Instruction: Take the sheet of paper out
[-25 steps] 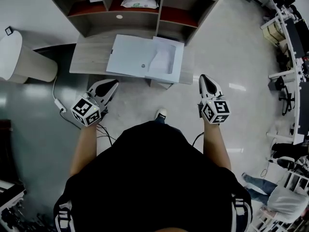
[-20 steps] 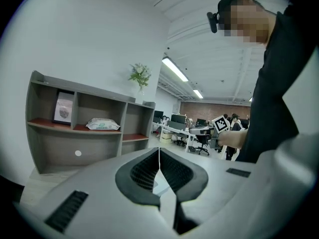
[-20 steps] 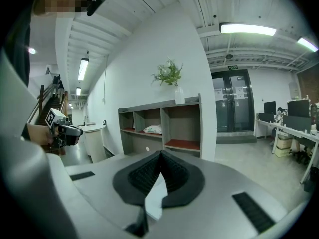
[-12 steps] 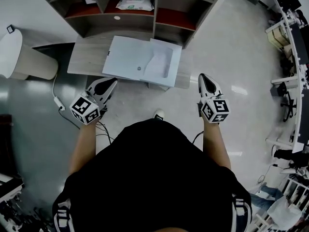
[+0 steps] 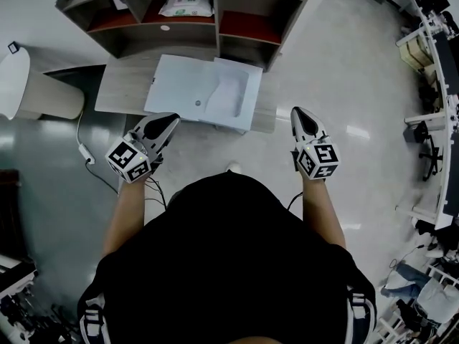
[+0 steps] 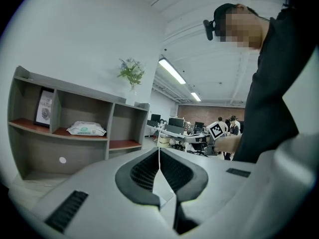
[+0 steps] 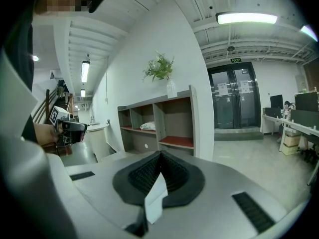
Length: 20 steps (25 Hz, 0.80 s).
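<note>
Head view: left gripper (image 5: 169, 120) and right gripper (image 5: 299, 113), jaws pressed together and empty, hover by the counter's (image 5: 118, 95) near edge. A pale folder (image 5: 193, 88) lies flat on it.

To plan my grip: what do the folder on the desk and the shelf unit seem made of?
Folder: probably thin plastic, pale blue, smooth; a lighter sheet seems to show through. Shelf unit: likely laminated board, matte grey with faint grain; reddish shelf floors.

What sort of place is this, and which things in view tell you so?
Probably an open-plan office: rows of desks with monitors, glass double doors, and ceiling strip lights.
</note>
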Each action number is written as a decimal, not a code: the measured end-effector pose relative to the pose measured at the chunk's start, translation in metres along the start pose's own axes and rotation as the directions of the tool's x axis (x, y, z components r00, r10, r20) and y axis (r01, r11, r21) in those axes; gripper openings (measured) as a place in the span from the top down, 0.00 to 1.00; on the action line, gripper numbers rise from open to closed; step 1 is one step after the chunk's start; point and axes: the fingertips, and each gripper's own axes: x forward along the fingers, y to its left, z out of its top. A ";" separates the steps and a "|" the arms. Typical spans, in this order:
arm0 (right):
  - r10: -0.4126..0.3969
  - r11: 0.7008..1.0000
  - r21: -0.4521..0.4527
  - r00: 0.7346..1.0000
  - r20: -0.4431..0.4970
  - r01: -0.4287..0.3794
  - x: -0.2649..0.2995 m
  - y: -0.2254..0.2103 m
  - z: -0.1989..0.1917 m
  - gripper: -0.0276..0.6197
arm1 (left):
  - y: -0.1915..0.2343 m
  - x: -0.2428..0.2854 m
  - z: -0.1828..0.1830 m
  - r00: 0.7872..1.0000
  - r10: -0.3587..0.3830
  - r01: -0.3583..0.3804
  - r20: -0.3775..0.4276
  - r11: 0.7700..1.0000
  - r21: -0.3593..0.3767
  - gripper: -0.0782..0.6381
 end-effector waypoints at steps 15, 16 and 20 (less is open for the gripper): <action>0.061 0.998 0.029 0.998 0.035 -0.062 0.007 -0.007 0.007 0.94 | -0.010 0.012 0.000 1.000 0.027 -0.027 -0.008 1.000 -0.001 0.85; 0.064 0.997 0.027 0.997 0.032 -0.065 0.007 -0.005 0.007 0.94 | -0.011 0.012 0.002 1.000 0.024 -0.024 -0.004 1.000 0.002 0.85; 0.072 0.997 0.004 0.997 0.021 -0.072 0.013 0.000 0.008 0.94 | -0.011 0.015 0.001 1.000 0.009 -0.009 -0.002 1.000 0.008 0.85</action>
